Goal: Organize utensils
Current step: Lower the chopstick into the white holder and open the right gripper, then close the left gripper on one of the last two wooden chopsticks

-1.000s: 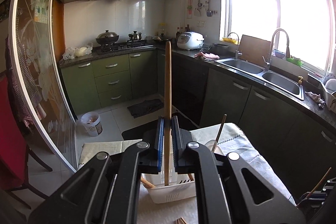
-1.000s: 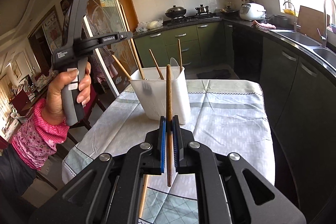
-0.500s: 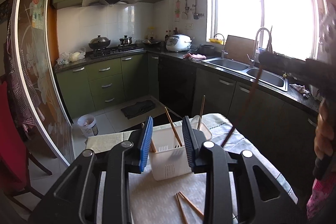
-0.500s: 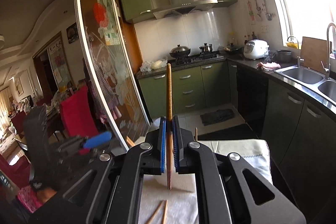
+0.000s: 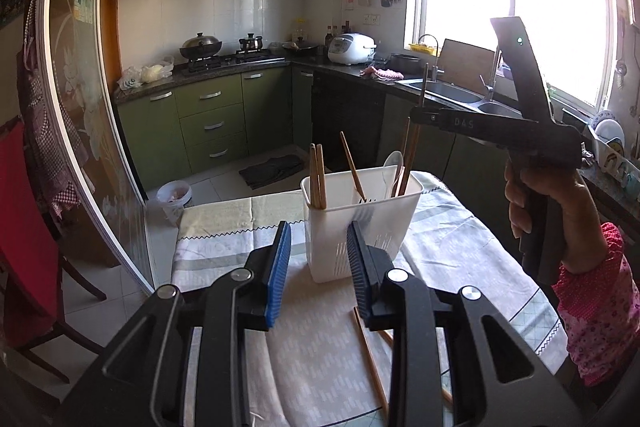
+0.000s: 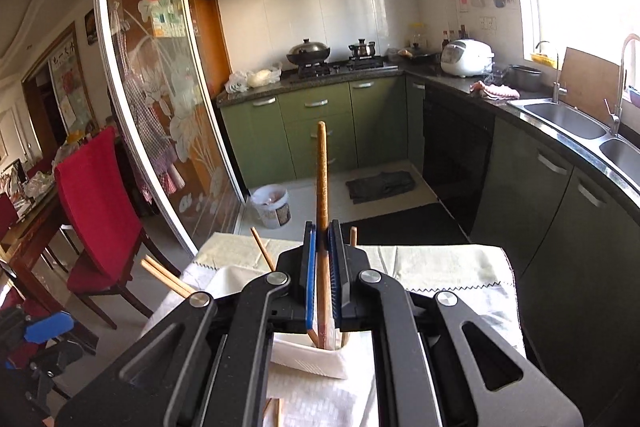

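- Left gripper point(image 5: 316, 267): jaws wide apart, holding nothing, low in front of the white slotted plastic utensil holder point(image 5: 360, 227) on the cloth-covered surface point(image 5: 460, 247).
- Right gripper point(image 6: 322, 267): clamped on 1 brown wooden chopstick point(image 6: 322, 179), upright above the holder.
- 2 loose chopsticks point(image 5: 370, 359) lie on the surface.

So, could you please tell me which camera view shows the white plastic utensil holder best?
The left wrist view: the white plastic utensil holder stands whole between the open fingers. The right wrist view shows only part of it, behind the right gripper clamping a wooden chopstick.
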Demonstrator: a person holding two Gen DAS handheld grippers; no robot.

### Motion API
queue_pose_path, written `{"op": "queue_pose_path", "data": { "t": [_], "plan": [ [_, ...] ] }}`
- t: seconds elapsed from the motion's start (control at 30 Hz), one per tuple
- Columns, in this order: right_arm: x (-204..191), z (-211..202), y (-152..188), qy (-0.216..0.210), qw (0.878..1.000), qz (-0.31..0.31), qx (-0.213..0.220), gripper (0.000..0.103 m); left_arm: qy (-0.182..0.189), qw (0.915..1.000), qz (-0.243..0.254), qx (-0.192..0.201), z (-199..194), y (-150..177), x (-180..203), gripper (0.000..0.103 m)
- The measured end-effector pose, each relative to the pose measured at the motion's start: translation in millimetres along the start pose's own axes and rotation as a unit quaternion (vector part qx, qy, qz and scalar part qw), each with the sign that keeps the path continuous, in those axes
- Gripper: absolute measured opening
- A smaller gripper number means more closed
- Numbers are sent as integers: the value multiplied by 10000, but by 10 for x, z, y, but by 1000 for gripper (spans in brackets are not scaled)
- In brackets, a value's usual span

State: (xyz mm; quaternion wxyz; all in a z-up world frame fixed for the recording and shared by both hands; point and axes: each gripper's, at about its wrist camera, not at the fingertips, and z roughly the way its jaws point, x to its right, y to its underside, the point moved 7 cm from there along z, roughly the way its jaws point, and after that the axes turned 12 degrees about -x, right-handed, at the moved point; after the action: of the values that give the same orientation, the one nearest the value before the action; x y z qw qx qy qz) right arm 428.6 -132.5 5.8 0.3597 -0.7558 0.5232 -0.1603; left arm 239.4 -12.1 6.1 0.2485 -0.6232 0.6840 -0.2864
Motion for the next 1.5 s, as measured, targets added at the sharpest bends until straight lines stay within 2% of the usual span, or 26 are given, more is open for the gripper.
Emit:
{"op": "queue_pose_path", "data": {
  "t": [0.07, 0.1, 0.23, 0.33, 0.43, 0.57, 0.73, 0.87, 0.93, 1.1, 1.13, 1.3, 1.43, 1.5],
  "plan": [
    [13, 60, 68, -17, 10000, -23, -86, 13, 38, 9999, -17, -121, 56, 32, 6, 28],
    [28, 42, 89, -22, 10000, 1, -55, 20, 64, 9998, -9, -194, 84, 36, 22, 28],
    [130, -235, 222, -213, 9996, 133, 139, 23, 145, 9984, 34, -539, 236, 137, 147, 28],
    [260, -518, 459, -303, 9991, 205, 224, 25, 339, 9940, -42, -1039, 457, 304, 290, 28],
    [410, -735, 818, -326, 9990, 249, 195, 28, 436, 9848, -70, -1677, 779, 537, 441, 28],
    [702, -959, 1359, -276, 9982, 493, 183, 31, 485, 9662, -135, -2530, 1233, 853, 582, 28],
    [1125, -1126, 1905, -265, 9953, 936, 19, 32, 345, 9503, -231, -3085, 1605, 1104, 592, 28],
    [1362, -1227, 2141, -244, 9928, 1173, -18, 32, 292, 9432, -330, -3294, 1777, 1187, 583, 28],
    [1410, -1249, 2199, -257, 9920, 1235, -28, 35, 214, 9427, -340, -3311, 1819, 1207, 581, 28],
    [1402, -1268, 2255, -401, 9915, 1235, -37, 35, 87, 9402, -321, -3391, 1888, 1245, 594, 28],
    [1367, -1258, 2210, -426, 9916, 1221, -48, 35, 49, 9412, -302, -3365, 1892, 1237, 605, 27],
    [1172, -1191, 2158, -545, 9926, 1077, -146, 37, 22, 9429, -299, -3318, 1924, 1240, 659, 7],
    [980, -1080, 2118, -606, 9936, 887, -340, 38, 45, 9450, -364, -3251, 1867, 1277, 576, 6],
    [860, -990, 2124, -617, 9942, 704, -533, 39, 76, 9493, -420, -3115, 1789, 1247, 501, 6]
  ]
}}
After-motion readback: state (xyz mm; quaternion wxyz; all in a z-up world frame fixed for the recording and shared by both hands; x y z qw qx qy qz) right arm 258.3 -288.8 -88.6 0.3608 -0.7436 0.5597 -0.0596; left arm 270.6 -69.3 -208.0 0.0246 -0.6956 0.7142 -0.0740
